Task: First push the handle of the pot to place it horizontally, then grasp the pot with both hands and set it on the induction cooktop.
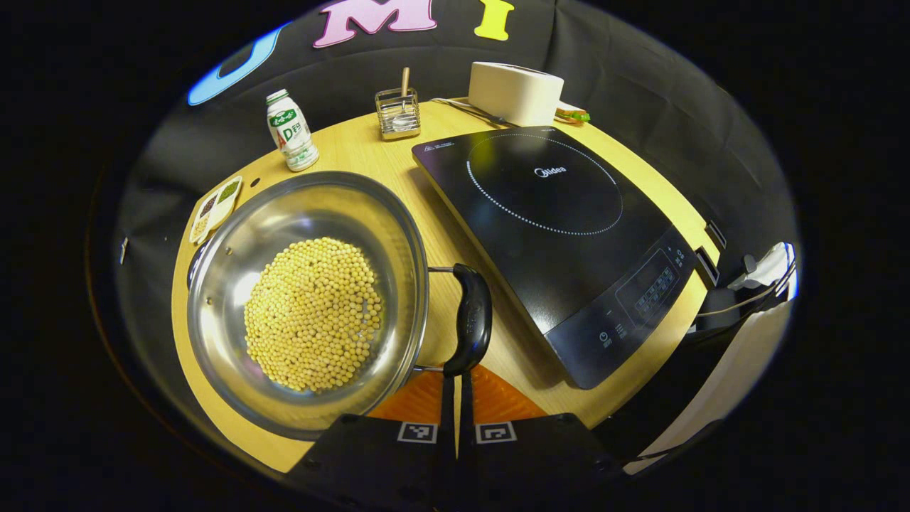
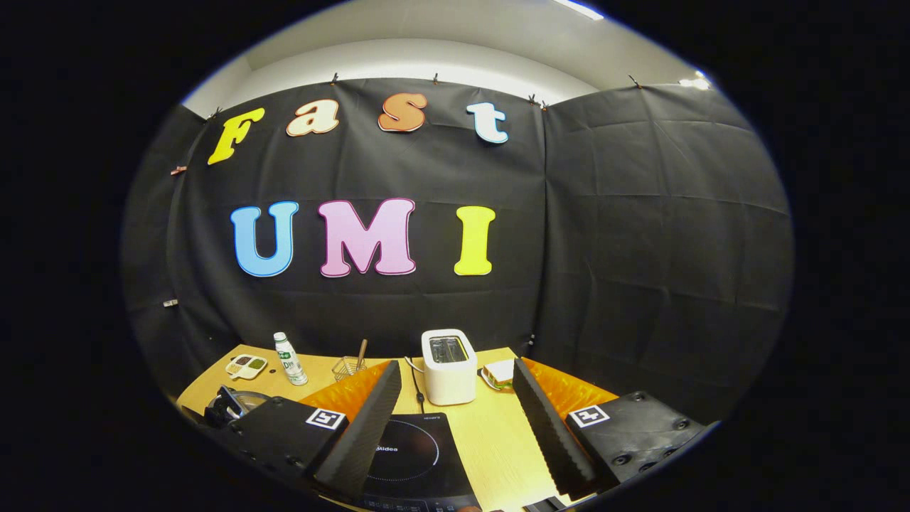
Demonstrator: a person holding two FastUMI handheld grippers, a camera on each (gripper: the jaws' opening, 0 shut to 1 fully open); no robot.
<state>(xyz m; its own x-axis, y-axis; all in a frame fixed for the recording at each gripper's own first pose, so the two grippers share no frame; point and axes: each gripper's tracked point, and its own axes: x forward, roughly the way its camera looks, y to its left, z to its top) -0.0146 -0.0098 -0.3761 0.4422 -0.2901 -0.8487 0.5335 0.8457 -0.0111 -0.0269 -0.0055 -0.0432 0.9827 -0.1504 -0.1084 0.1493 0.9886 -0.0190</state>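
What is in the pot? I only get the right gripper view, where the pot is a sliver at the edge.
Observer: The left gripper view looks down into the pot. It holds a heap of small yellow beans.
Operator: Is it on the cooktop yet?
Observer: No, it stands on the table beside the cooktop.
Operator: And the other gripper?
Observer: The left gripper is shut, with its tips at the near end of the pot's black handle.
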